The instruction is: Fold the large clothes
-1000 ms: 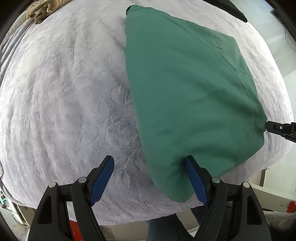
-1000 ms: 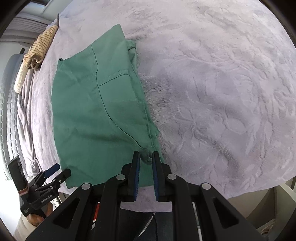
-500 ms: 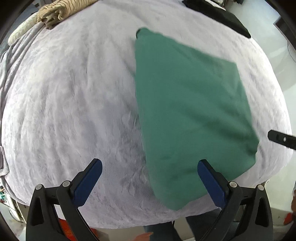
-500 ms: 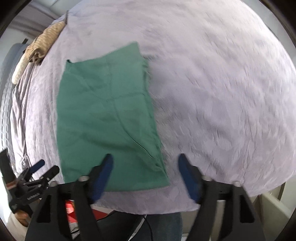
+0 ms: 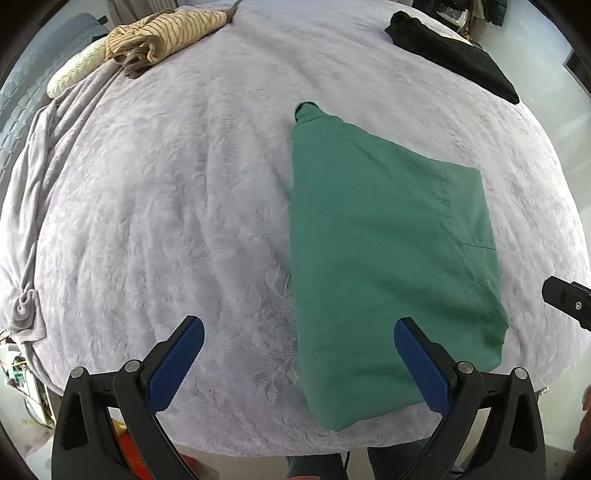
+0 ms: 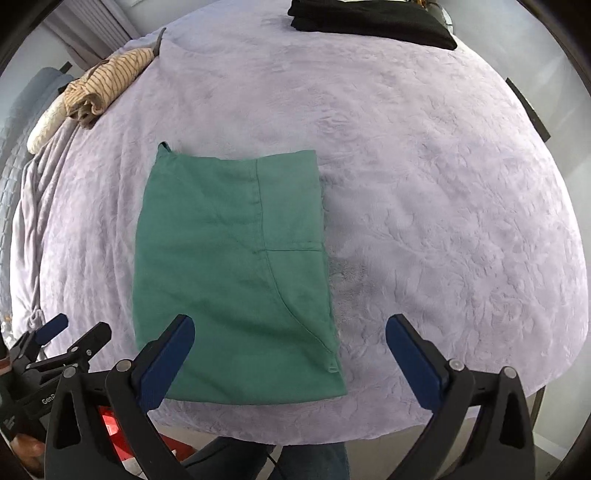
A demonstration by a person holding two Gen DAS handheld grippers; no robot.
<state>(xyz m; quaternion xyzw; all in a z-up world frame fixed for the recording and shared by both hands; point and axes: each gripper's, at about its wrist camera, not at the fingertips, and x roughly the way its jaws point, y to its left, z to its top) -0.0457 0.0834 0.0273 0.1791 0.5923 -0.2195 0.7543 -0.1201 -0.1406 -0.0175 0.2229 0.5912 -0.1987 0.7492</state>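
Lying flat near the front edge of the bed [image 6: 443, 184], the folded green garment [image 6: 236, 266] forms a tall rectangle with a curved seam and a pocket line showing on top. A small tab of its fabric sticks out at the far left corner of the fold. The bed is covered by a pale lilac embossed blanket [image 5: 166, 203].

Above the garment's front edge, the left tool [image 5: 299, 354] has its blue pads spread wide, with nothing between them; its right pad hangs over the green cloth without touching. The right tool [image 6: 290, 350] is likewise spread wide and empty, its jaws having just been opening, and its left pad hangs over the garment's near edge.

At the far left corner of the bed lies a bundled striped beige garment [image 5: 166, 29] beside a cream pillow [image 5: 74, 70]. A folded black garment [image 6: 369, 18] rests at the far right edge. Below the front edge, a person's legs in blue jeans [image 6: 314, 461] show.
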